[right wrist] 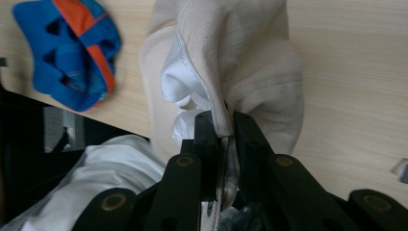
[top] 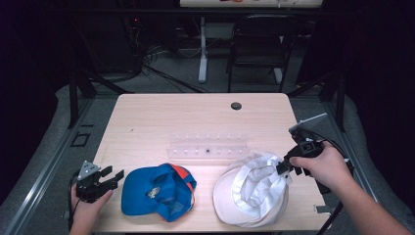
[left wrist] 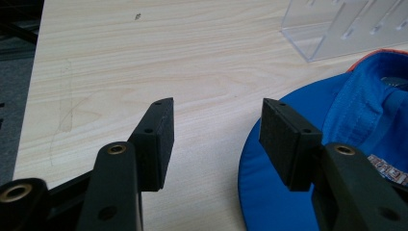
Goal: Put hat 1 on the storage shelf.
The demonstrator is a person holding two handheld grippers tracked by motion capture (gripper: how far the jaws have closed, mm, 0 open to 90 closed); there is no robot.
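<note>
The right gripper (top: 284,166) clamps the rim of a cream fabric cap (top: 252,196) at the wooden table's (top: 195,117) near right; the left gripper (top: 110,177), jaws apart, rests beside a blue-and-orange cap (top: 156,191).

Bright tabletop, dark surroundings, soft focus

Black grippers (top: 111,177) w/ brass screws, ribbed fingers (left wrist: 156,137), grey plate, black cables; white top.
</note>
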